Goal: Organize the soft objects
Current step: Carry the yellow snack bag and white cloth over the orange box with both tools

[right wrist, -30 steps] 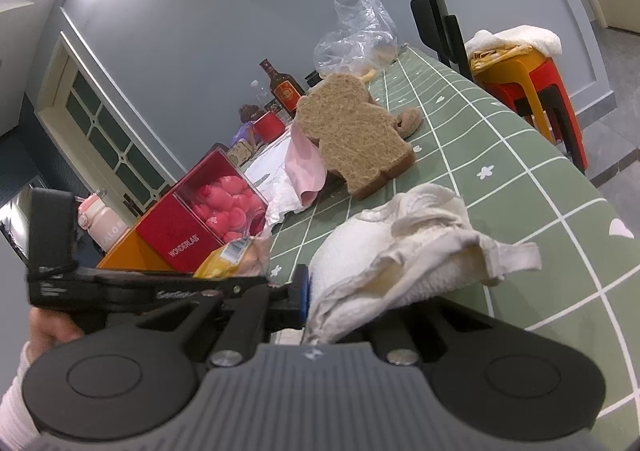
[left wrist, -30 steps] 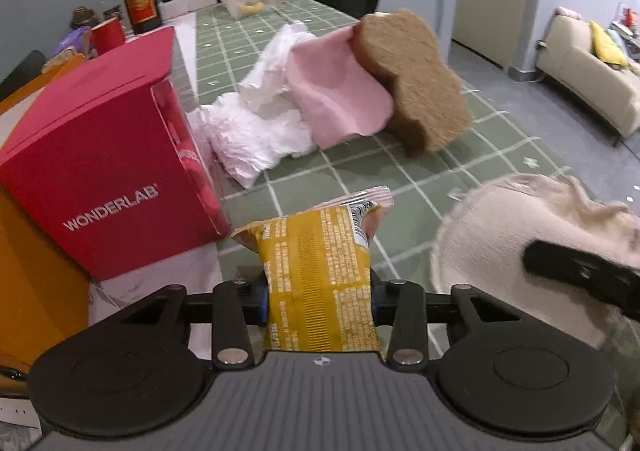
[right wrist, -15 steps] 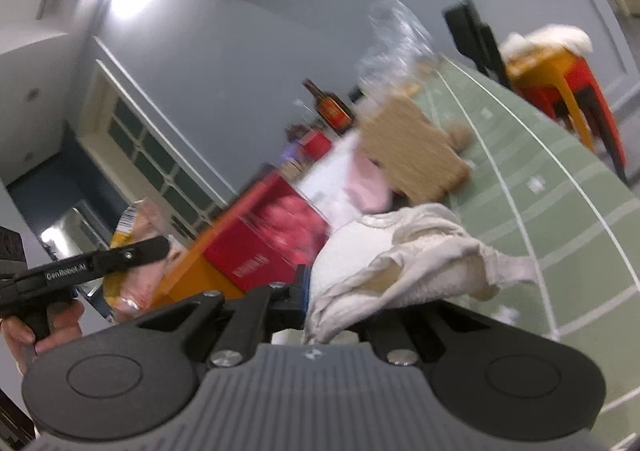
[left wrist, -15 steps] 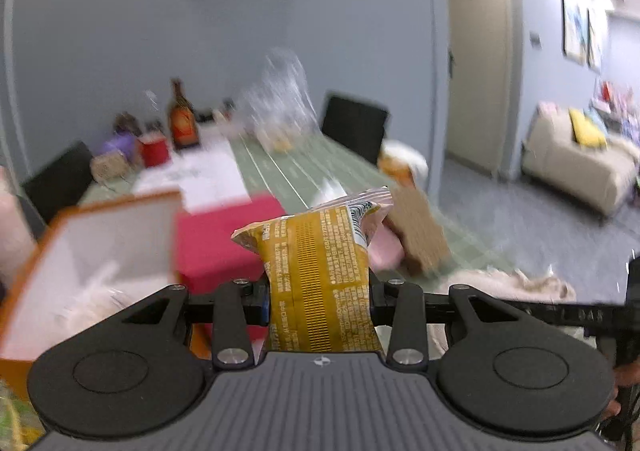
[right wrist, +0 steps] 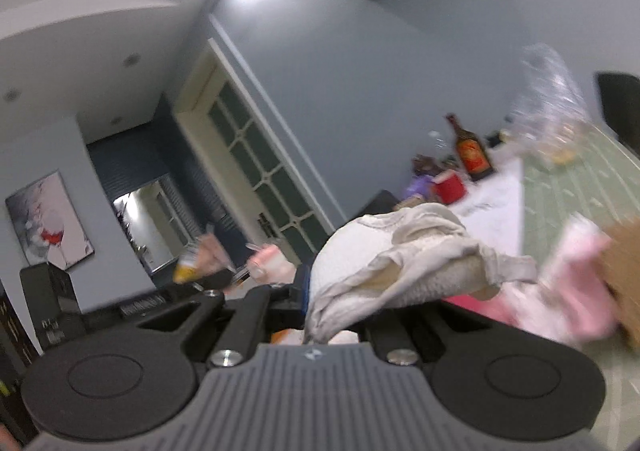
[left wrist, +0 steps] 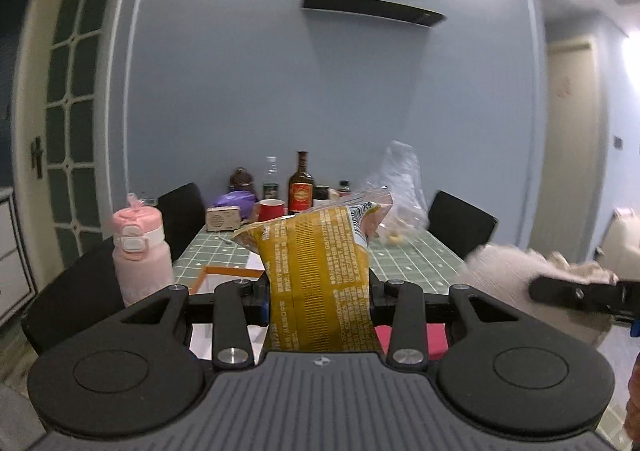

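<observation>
My left gripper (left wrist: 318,293) is shut on a yellow snack packet (left wrist: 316,275) and holds it up above the table, facing the far wall. My right gripper (right wrist: 336,303) is shut on a cream soft cloth item (right wrist: 392,263), also lifted; this item shows at the right of the left wrist view (left wrist: 516,275). The left gripper and packet appear blurred at the left of the right wrist view (right wrist: 192,265). A pink cloth (right wrist: 568,283) and a brown plush piece (right wrist: 628,251) lie on the green table (right wrist: 580,187).
An orange box edge (left wrist: 228,271) and a red box (left wrist: 436,339) sit just below my left gripper. A pink water bottle (left wrist: 138,251) stands at the left. Bottles, a red cup (left wrist: 271,210) and a clear plastic bag (left wrist: 400,187) stand at the table's far end, with black chairs on both sides.
Both grippers have lifted and tilted upward with their loads. The left view swung from the red box and table top to the far wall. The right view rolled left and blurred.
</observation>
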